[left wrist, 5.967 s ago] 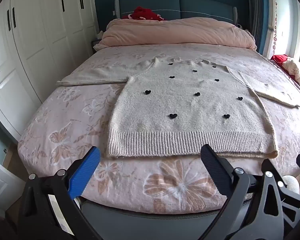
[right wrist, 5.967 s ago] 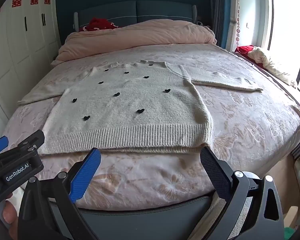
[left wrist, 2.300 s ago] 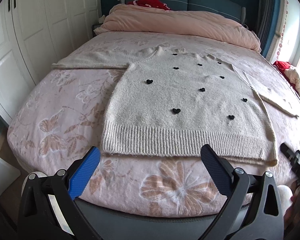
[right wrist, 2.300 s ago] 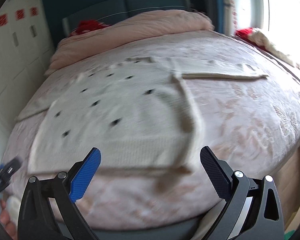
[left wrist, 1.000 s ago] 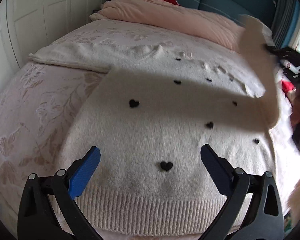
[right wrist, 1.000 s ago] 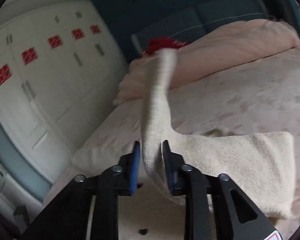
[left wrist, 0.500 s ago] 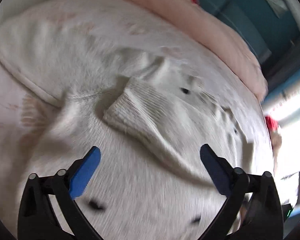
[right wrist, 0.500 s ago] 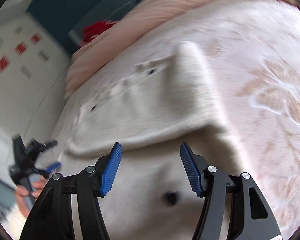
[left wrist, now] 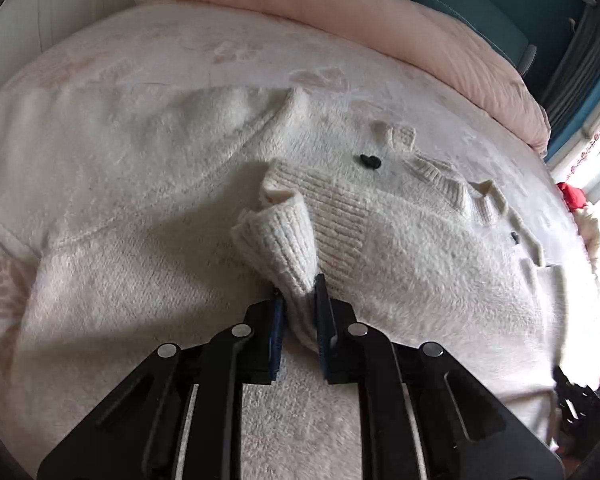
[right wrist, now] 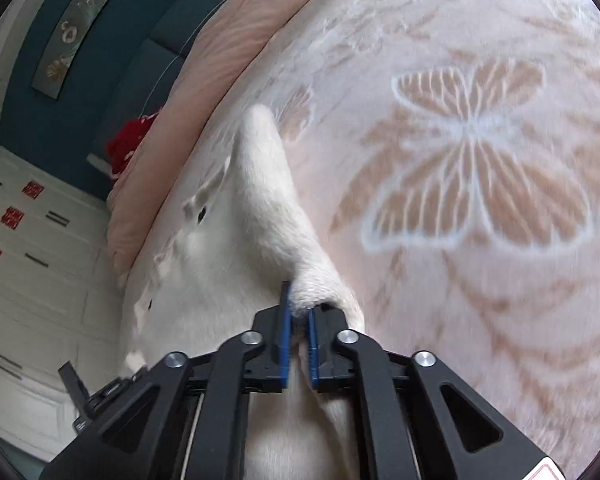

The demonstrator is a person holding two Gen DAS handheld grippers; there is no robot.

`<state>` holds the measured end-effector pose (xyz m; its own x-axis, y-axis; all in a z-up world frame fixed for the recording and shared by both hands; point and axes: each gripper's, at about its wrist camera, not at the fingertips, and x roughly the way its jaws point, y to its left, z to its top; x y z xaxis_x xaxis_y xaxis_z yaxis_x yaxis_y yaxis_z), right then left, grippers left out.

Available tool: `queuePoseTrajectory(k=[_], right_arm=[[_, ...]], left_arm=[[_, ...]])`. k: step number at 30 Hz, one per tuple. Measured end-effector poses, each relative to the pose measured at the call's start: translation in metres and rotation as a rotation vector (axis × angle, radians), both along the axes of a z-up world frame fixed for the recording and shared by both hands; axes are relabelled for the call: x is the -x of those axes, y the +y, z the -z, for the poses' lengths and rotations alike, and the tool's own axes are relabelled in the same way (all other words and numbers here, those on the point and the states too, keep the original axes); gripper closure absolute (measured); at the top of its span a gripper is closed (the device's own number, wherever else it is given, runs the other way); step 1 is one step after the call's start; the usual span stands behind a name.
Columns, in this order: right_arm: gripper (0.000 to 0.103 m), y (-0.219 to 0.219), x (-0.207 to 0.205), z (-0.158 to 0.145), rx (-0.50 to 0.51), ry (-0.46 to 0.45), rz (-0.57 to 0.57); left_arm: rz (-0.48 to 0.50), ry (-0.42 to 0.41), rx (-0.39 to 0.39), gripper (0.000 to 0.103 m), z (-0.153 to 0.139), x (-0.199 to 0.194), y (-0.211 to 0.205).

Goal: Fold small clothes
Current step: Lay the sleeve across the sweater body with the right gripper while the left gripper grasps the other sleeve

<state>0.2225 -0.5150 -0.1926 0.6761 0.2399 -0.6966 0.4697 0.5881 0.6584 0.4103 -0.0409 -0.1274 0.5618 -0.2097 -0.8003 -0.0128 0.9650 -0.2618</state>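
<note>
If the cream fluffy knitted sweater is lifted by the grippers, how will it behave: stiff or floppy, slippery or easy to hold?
The cream fluffy knitted sweater is probably floppy: its ribbed cuff bunches and droops where the left gripper pinches it. The fuzzy knit likely grips well, since the right gripper holds a thin fold. It will probably sag and stretch rather than keep its shape.

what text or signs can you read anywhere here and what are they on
Red paper signs on the white wardrobe doors: characters of some kind, too blurred to read.
Sticker corner on the right claw, at the frame's bottom edge: red and white, nothing legible.
Wall picture above the headboard: pale shapes only, no words.
Sweater held by the left claw: black hearts, no lettering.
</note>
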Motion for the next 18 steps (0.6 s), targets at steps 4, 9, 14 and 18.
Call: queuePoseTrajectory(k=[4, 9, 14, 18], right_arm=[[0.087, 0.029, 0.010, -0.057, 0.257, 0.003, -0.064], [0.087, 0.053, -0.024, -0.077, 0.404, 0.007, -0.181], [0.091, 0.064, -0.037, -0.033, 0.480, 0.164, -0.201], [0.081, 0.103, -0.015, -0.052, 0.517, 0.094, -0.206]], left_arm=[[-0.021, -0.023, 0.009, 0.087, -0.003, 0.008, 0.001], [-0.011, -0.018, -0.009, 0.086, -0.003, 0.012, 0.004], [-0.070, 0.004, 0.129, 0.075, -0.016, 0.032, 0.042], [-0.198, -0.017, 0.182, 0.061, -0.025, 0.051, 0.129]])
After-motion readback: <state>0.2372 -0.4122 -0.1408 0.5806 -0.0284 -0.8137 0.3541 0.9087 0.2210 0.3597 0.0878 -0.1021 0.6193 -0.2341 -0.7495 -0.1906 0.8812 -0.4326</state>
